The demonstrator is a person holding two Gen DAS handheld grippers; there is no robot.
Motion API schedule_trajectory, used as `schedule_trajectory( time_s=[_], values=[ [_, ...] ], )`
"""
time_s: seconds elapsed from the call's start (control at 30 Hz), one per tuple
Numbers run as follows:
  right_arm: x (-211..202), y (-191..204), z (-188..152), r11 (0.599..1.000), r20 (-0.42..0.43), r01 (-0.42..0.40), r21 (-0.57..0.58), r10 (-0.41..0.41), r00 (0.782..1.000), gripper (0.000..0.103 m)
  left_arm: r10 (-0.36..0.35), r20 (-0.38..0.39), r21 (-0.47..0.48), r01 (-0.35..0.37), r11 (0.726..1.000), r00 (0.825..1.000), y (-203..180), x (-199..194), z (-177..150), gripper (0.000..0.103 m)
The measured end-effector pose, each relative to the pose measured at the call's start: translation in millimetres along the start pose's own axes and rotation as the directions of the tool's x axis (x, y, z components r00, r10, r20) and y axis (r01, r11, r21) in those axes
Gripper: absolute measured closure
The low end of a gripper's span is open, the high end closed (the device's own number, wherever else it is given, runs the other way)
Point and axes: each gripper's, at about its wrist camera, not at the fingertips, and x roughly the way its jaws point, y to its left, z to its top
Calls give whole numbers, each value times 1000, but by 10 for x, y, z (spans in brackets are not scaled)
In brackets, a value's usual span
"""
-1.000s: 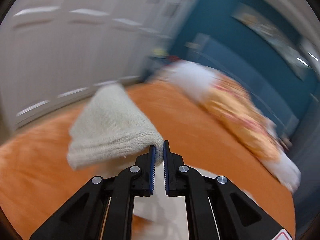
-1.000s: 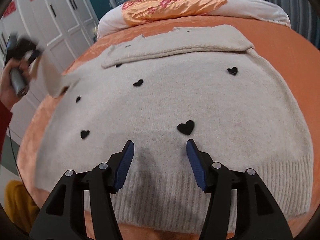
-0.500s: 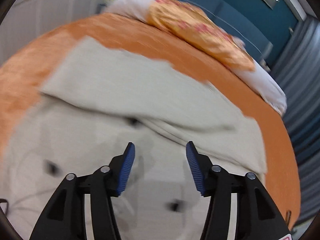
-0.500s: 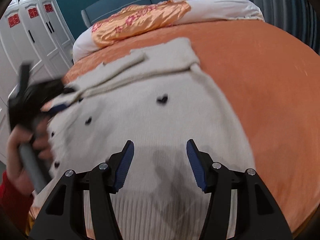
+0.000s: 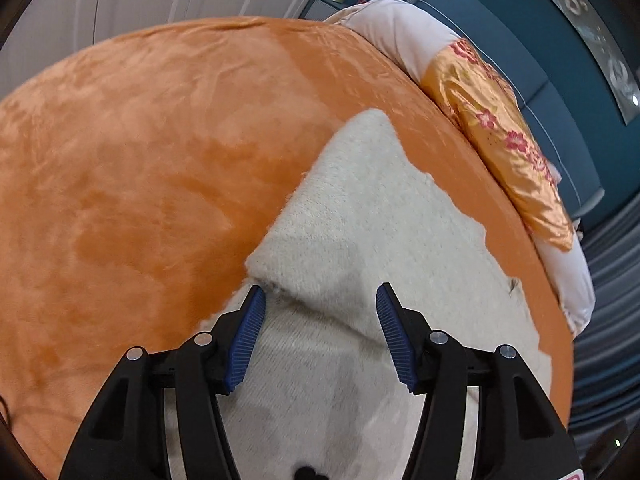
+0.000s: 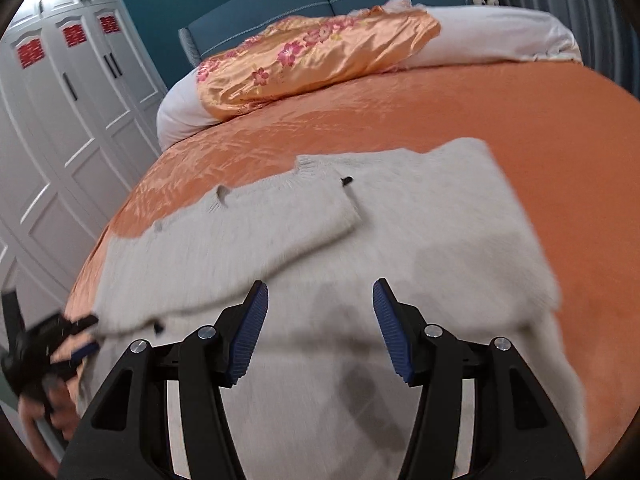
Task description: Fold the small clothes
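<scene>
Across the orange plush bedspread (image 6: pixel 460 120) lies the cream knitted sweater with black hearts (image 6: pixel 420 248), one sleeve folded over. Angled downward above it, the right gripper (image 6: pixel 320 312) has its jaws apart, empty. At eight o'clock, the left gripper (image 5: pixel 320 320), hand-held, is likewise spread, gripping nothing.

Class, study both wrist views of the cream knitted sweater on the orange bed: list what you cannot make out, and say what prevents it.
- Cream knitted sweater hem: right wrist view, hidden behind the right tool.
- Small black marks on the sweater: right wrist view, blurred, shape unclear.
- Left tool: right wrist view, blurred and cut off by the frame edge.
- Sweater front: left wrist view, covered by its folded sleeve.
</scene>
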Motion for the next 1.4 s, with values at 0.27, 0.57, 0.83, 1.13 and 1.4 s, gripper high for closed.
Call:
schedule_trajectory(
  time_s=[0.27, 0.57, 0.83, 1.13, 1.4],
  values=[
    [637, 83, 208, 994, -47, 9, 106, -4, 999, 57, 29, 27, 2, -29, 1000, 999, 36, 92, -14, 56],
    [-320, 230, 354, 983, 250, -168, 78, 144, 957, 96, 13, 31, 19, -13, 1000, 999, 53, 69, 91, 98],
    [121, -345, -89, 986, 12, -17, 164, 15, 1000, 96, 86, 29, 107, -89, 990, 996, -80, 208, -48, 98],
    [262, -461, -71, 990, -29, 34, 140, -31, 999, 95, 118, 58, 157, -125, 980, 991, -99, 230, -103, 93],
    [-106, -439, -43, 987, 81, 134, 86, -141, 987, 63, 32, 77, 121, -42, 992, 997, -5, -18, -127, 77]
  ],
)
